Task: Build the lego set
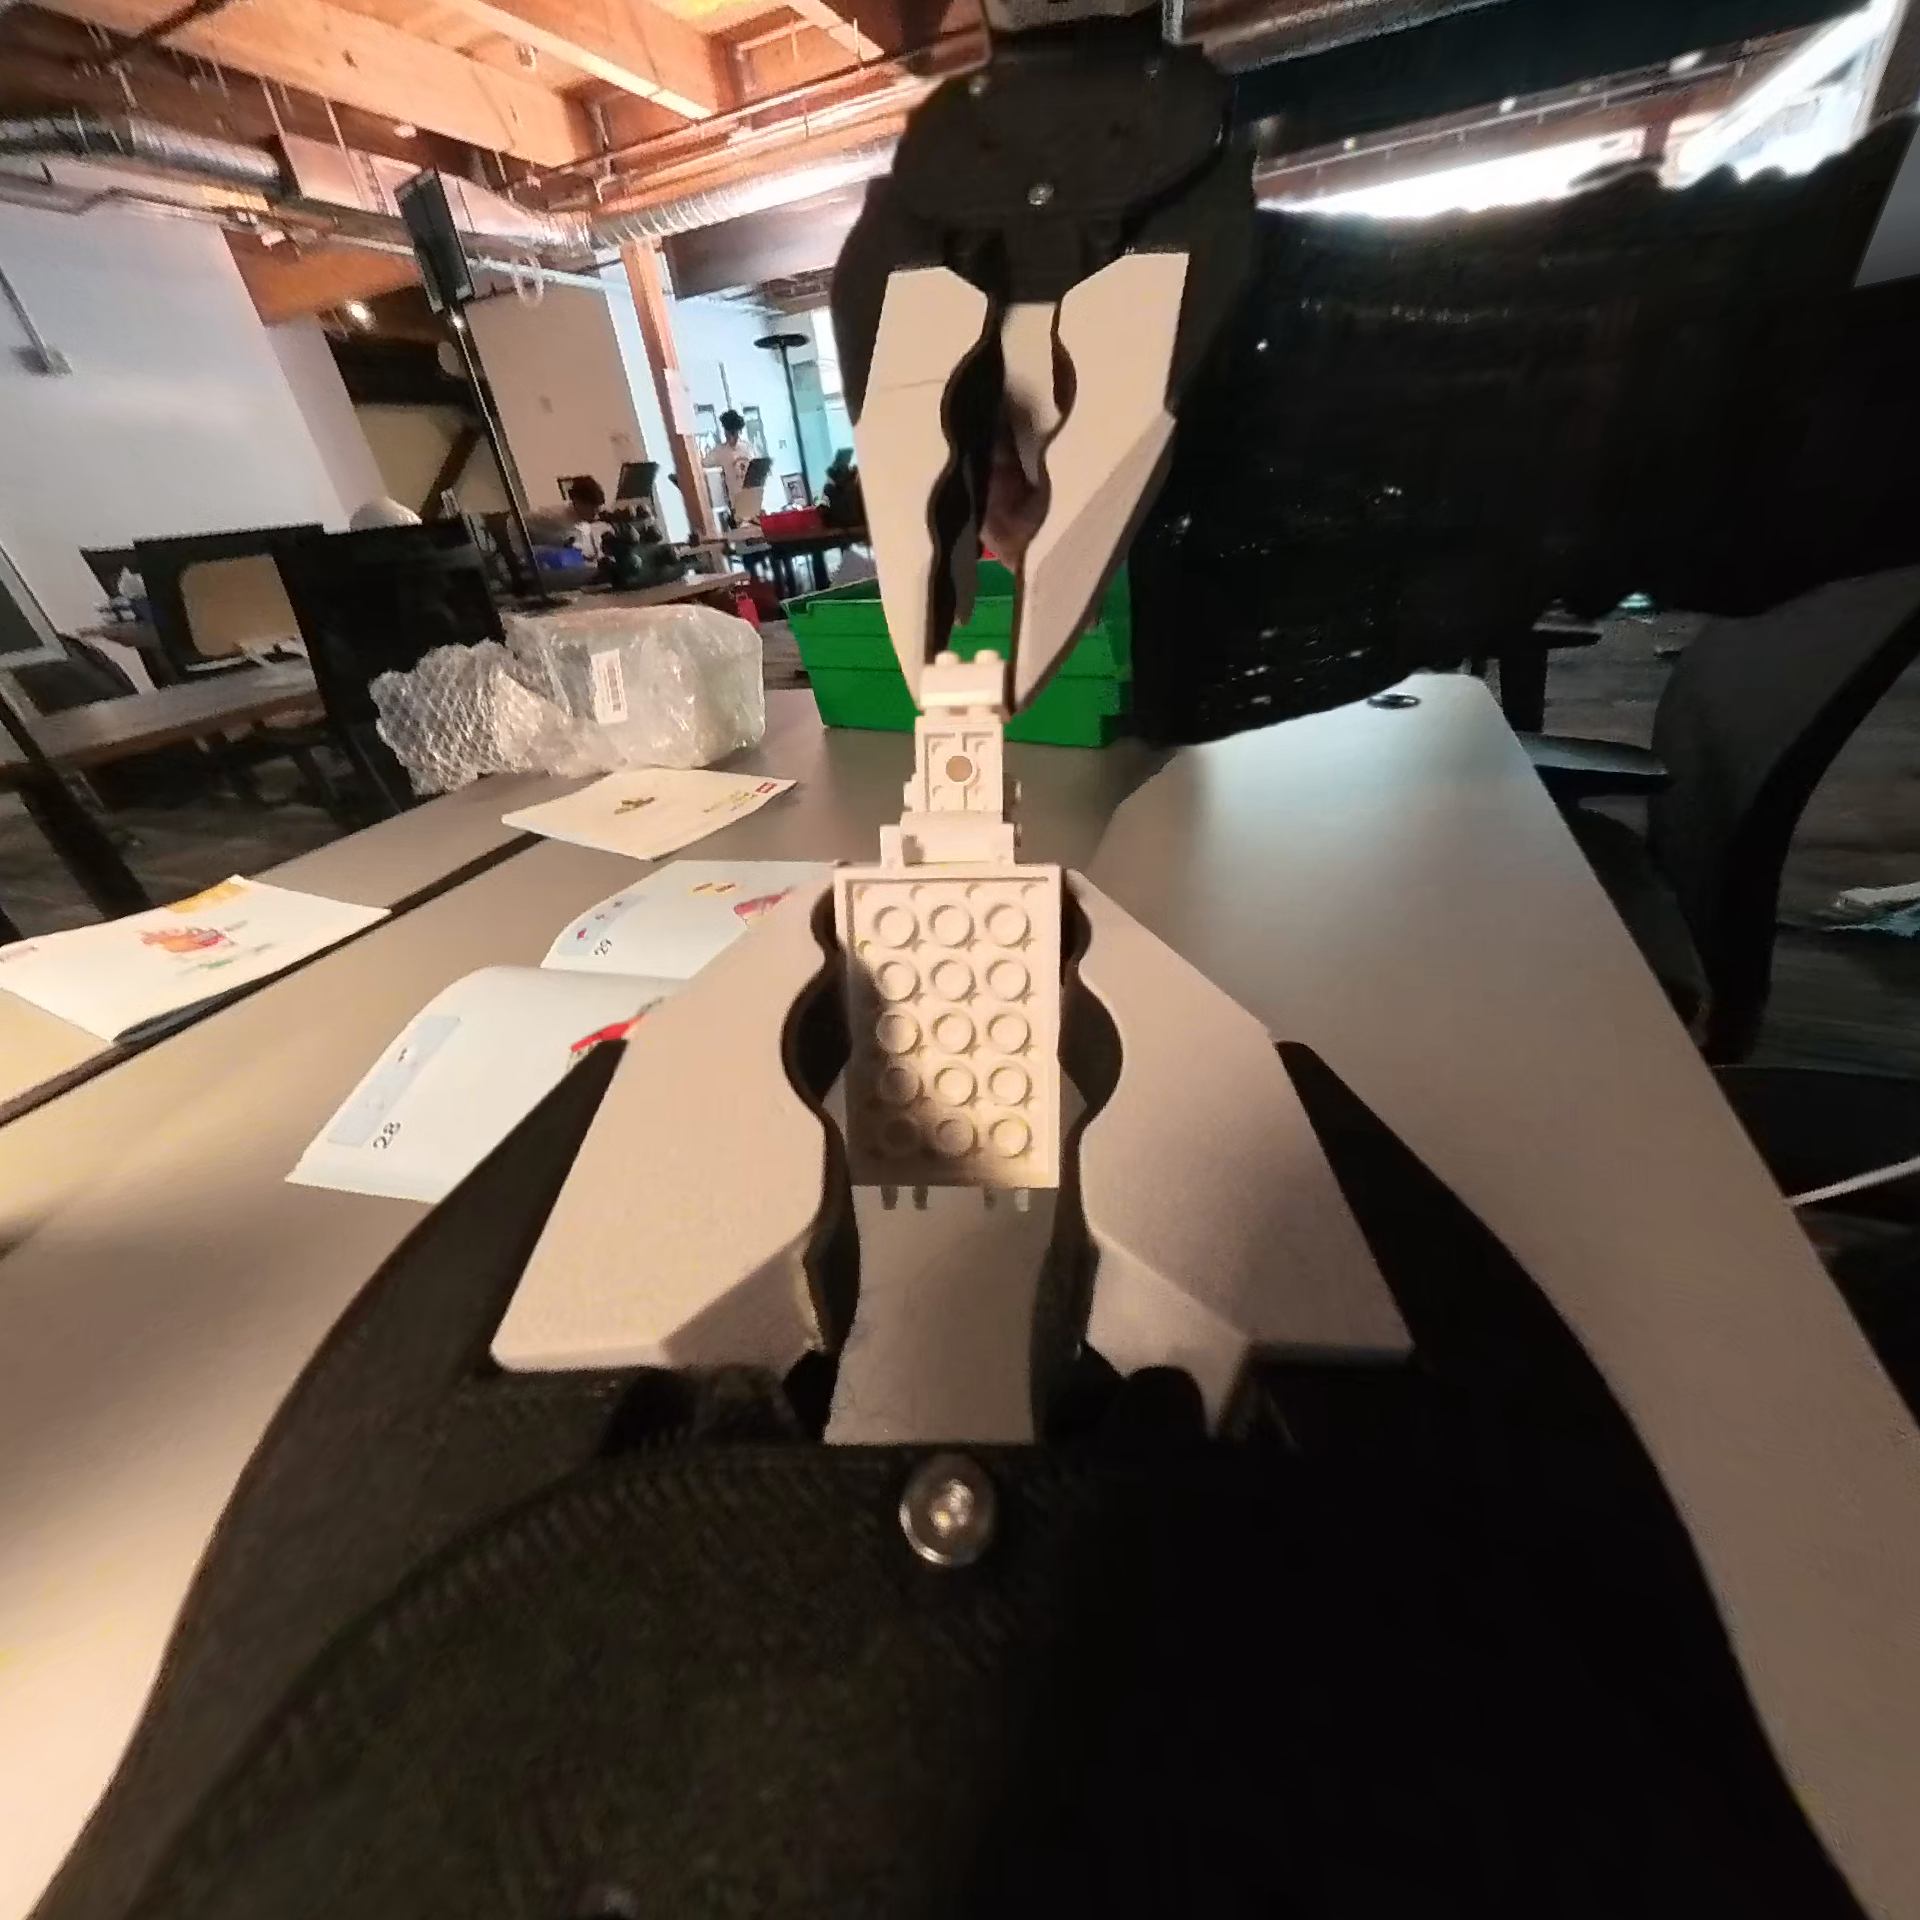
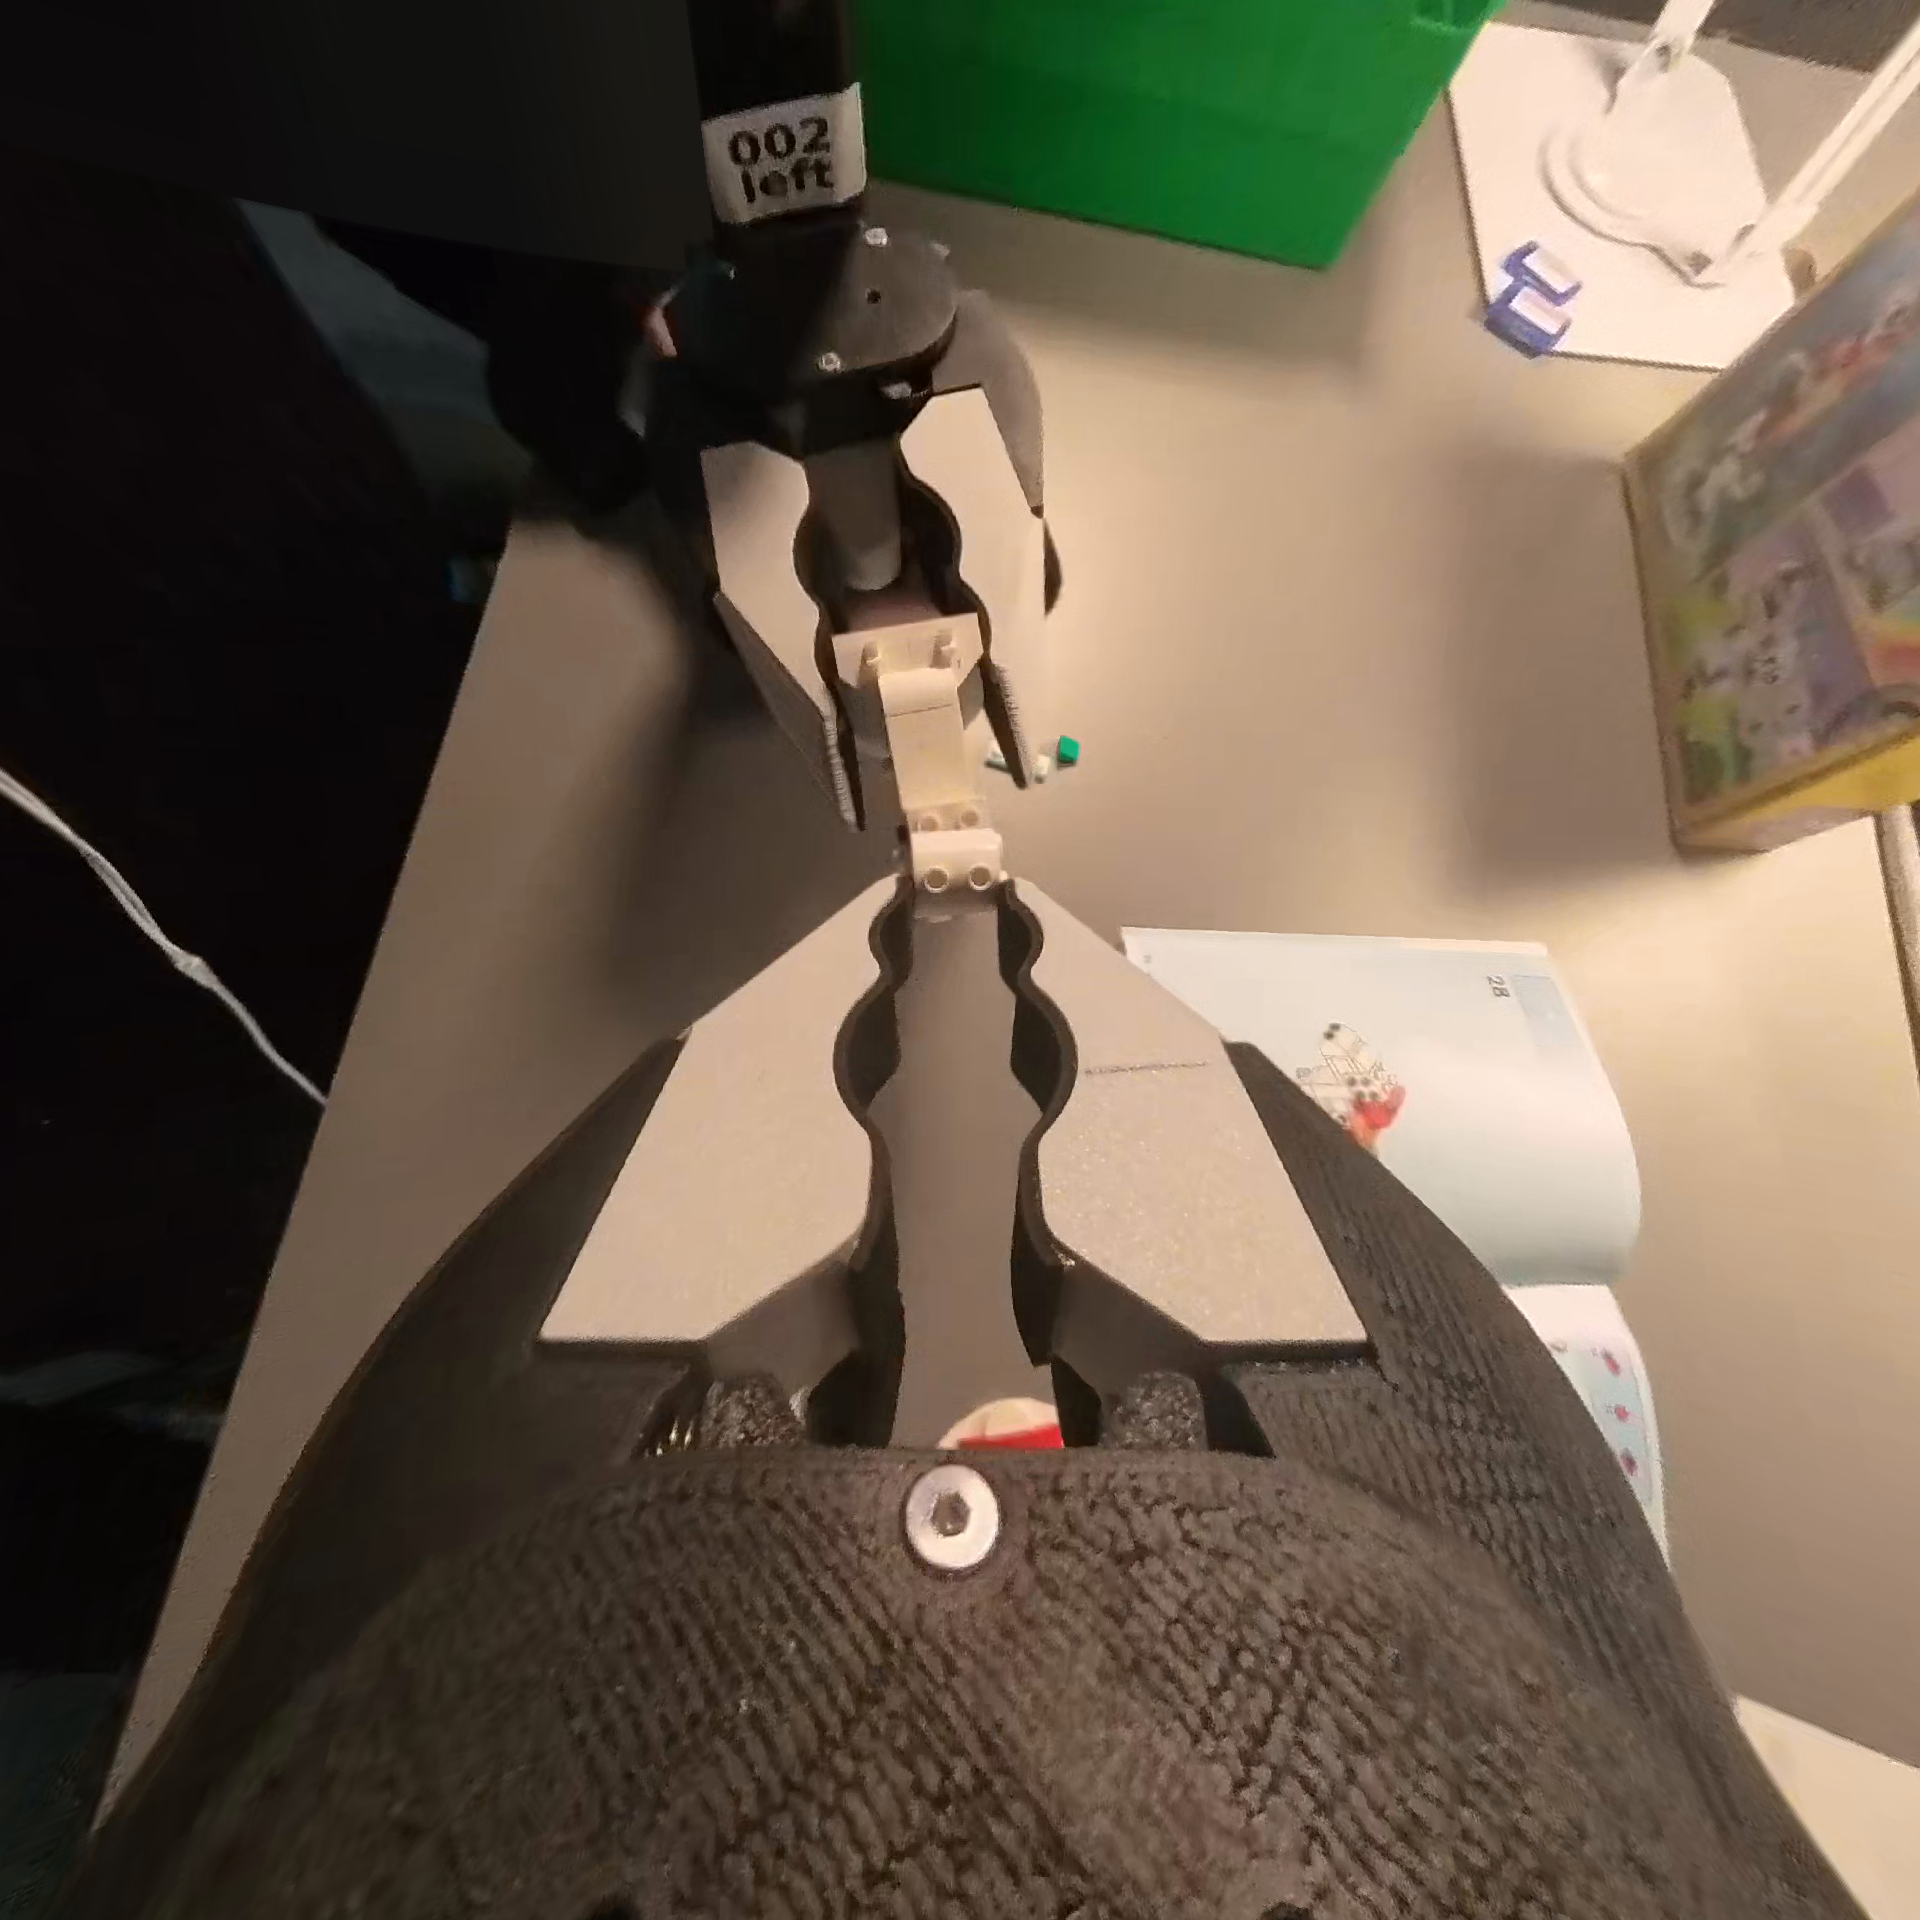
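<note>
My left claw (image 1: 951,1039) clamps the white studded plate (image 1: 951,1039), long axis pointing away toward my right claw (image 2: 958,883), which pinches the small end brick (image 2: 958,868).

**White lego build held in the air**

The white lego build (image 1: 954,1029) is a flat studded plate with a narrow stack of small white bricks (image 1: 961,774) rising from its far end. It hangs above the desk (image 1: 1351,883), studs facing the left wrist view. An open instruction booklet (image 2: 1455,1091) lies flat on the desk nearby.
</note>
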### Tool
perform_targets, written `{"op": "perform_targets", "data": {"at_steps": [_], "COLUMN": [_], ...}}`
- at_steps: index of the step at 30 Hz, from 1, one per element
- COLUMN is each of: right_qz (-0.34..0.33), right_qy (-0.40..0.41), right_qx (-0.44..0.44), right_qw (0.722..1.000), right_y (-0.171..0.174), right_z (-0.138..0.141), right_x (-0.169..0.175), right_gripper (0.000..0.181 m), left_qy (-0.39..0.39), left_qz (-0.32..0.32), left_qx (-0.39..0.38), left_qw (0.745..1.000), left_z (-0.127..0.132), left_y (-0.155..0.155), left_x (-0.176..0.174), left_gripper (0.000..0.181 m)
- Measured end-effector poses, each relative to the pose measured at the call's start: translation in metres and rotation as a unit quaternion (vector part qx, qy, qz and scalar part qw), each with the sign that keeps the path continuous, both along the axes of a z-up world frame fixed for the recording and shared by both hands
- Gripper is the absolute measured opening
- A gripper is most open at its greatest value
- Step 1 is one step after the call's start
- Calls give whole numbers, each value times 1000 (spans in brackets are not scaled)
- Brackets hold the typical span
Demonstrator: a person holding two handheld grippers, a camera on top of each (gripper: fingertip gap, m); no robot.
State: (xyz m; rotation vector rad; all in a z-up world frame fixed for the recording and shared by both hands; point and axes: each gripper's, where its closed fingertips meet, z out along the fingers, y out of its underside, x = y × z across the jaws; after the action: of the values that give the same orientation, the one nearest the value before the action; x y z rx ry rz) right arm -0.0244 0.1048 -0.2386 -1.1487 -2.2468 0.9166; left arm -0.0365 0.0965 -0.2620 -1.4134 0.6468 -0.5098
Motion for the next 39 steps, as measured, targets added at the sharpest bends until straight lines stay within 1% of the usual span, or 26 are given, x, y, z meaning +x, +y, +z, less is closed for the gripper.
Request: {"op": "perform_targets", "data": {"at_steps": [5,11,14,16,17,19,24,27,34,39], "right_qz": [18,42,47,53,50,47,22,27,36,38], "right_qy": [-24,-48,-40,-20,-14,-11,-56,-89,-154,-166], "right_qx": [23,68,118,164,173,179,195,207,199,212], "right_qw": [999,996,991,985,984,983,979,974,967,962], "right_y": [-8,-14,-14,-13,-14,-15,-14,-14,-13,-11], "right_z": [4,7,7,11,14,17,14,13,11,10], "right_x": [1,5,4,1,-1,-2,-1,1,0,-2], "right_gripper": [14,14,15,14,15,14,15,14,15,15], "left_qy": [27,30,36,30,23,19,29,34,28,30], "left_qz": [4,7,17,24,26,27,35,35,34,40], "left_qx": [33,59,73,79,82,90,96,101,98,99], "left_qw": [999,998,997,996,996,995,994,994,994,994], "left_z": [4,10,12,16,18,21,21,20,20,20], "left_y": [-6,-11,-13,-13,-13,-14,-15,-15,-15,-14], "left_x": [4,7,6,3,2,1,1,2,1,-1], "left_gripper": [36,36,36,36,36,36,36,36,36,36]}}
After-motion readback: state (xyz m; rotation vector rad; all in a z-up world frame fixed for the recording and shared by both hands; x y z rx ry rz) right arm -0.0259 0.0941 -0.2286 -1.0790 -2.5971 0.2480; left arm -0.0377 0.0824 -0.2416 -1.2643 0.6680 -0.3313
